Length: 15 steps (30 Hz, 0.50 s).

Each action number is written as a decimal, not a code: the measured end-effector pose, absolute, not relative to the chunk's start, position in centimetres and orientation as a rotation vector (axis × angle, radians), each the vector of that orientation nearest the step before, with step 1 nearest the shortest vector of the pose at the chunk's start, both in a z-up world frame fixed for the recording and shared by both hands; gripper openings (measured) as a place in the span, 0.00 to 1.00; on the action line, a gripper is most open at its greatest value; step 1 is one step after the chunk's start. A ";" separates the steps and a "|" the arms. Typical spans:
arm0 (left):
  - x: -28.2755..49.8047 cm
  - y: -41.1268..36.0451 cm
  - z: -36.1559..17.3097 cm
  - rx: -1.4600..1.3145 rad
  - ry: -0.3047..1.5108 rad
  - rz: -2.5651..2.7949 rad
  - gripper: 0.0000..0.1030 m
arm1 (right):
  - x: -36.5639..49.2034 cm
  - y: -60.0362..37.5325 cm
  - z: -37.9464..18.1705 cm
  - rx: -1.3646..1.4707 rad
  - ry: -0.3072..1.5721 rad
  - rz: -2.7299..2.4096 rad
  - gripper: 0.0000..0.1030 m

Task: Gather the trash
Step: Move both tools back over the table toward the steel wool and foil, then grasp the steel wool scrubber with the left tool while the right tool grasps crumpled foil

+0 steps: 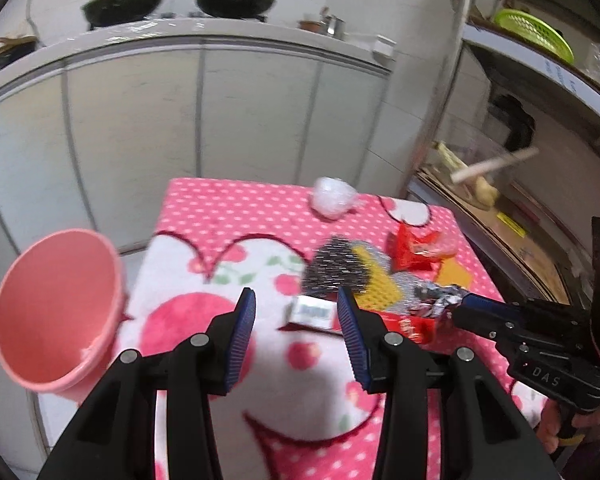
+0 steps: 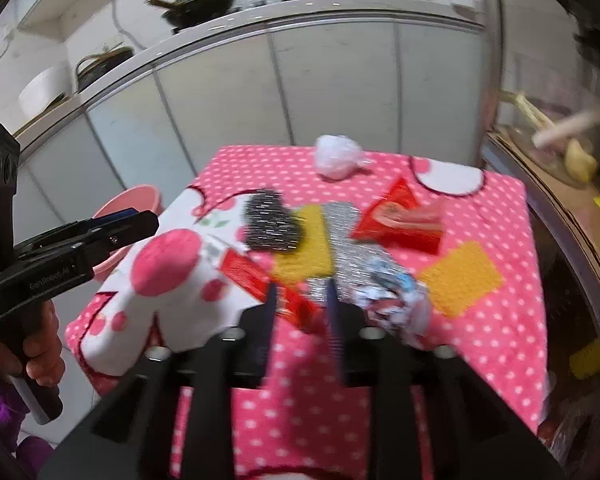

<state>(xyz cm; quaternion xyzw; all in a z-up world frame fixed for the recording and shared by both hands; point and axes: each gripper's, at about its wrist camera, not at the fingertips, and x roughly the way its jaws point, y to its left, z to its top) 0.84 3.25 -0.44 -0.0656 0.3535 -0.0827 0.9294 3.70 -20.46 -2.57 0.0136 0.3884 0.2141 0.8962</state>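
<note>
Trash lies on a table under a pink dotted cloth [image 1: 220, 208] [image 2: 480, 340]: a white plastic wad [image 1: 332, 196] [image 2: 336, 156], a red wrapper [image 1: 412, 248] [image 2: 400, 216], a dark scourer [image 1: 336, 272] [image 2: 272, 224], yellow pads [image 1: 380, 284] [image 2: 460, 276], crumpled foil [image 1: 440, 300] [image 2: 392, 296], a red packet [image 1: 412, 326] [image 2: 252, 276] and a small white box [image 1: 312, 312]. My left gripper [image 1: 296, 294] [image 2: 140, 216] hovers open above the box, holding nothing. My right gripper [image 2: 302, 296] [image 1: 460, 304] stands with jaws apart over the red packet, beside the foil.
A pink bin [image 1: 56, 312] [image 2: 140, 200] stands at the table's left edge. White cabinets [image 1: 200, 112] with woks [image 1: 236, 2] on top run behind. A metal shelf [image 1: 500, 216] with a green basket [image 1: 532, 32] is at the right. A hand [image 2: 40, 352] grips the left handle.
</note>
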 end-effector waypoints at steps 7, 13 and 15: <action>5.3 0.3 -1.8 -0.110 0.801 -0.241 0.41 | 4.5 -23.6 -3.5 0.069 0.815 0.388 0.38; 9.2 -0.9 -3.1 -0.092 0.844 -0.222 0.41 | 5.4 -24.7 -4.7 0.091 0.852 0.385 0.39; 10.2 -1.0 -3.5 -0.094 0.865 -0.226 0.41 | 5.6 -24.8 -5.0 0.095 0.861 0.384 0.39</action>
